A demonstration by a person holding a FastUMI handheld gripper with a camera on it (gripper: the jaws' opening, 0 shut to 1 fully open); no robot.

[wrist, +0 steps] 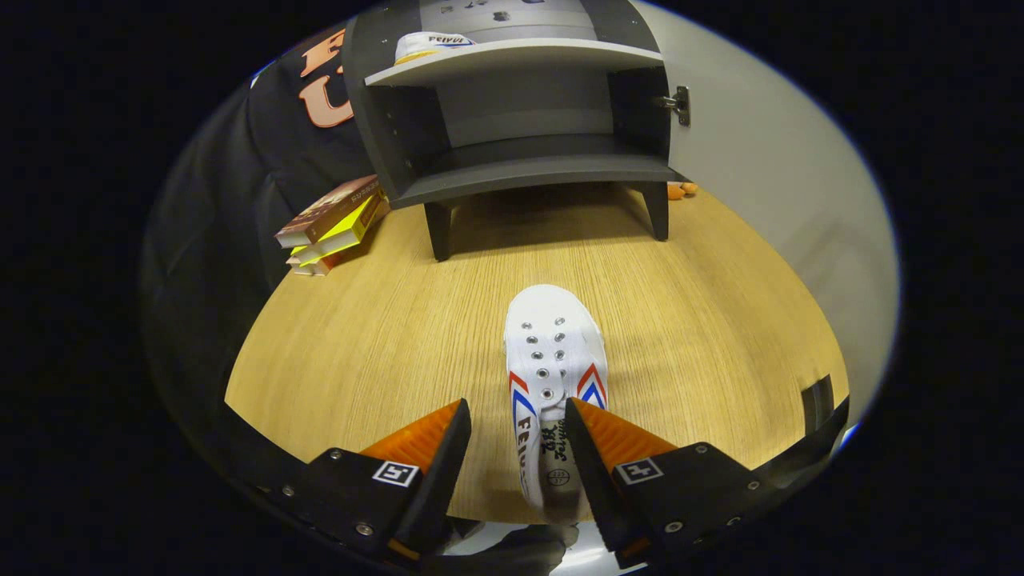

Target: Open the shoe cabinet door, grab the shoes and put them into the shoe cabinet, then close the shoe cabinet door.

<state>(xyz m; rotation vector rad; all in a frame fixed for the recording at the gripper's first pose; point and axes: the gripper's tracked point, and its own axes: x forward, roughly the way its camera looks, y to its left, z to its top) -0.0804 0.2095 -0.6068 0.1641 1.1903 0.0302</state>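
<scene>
White lace-less canvas shoe (pixel 556 364) with red and blue chevrons lay toe-forward on the wooden tabletop (pixel 360 352), heel end between the fingers. Grey shoe cabinet (pixel 512 120) stood beyond with door (pixel 768 160) open, second shoe (pixel 428 46) on its upper shelf. Tongs (pixel 516 432) spread apart, straddling the heel, right finger (pixel 596 440) close against it; contact uncertain.

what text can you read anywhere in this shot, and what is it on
"FEIYU": down the side of the white shoe on the floor, which lies between the fingers of the open gripper; the word's end is hard to make out.
That shoe's tongue: script and a round stamp, too blurred to read.
Second shoe on the cabinet shelf: blue print, too blurred to read.
Stacked books: cover lettering, too small to read.
</scene>
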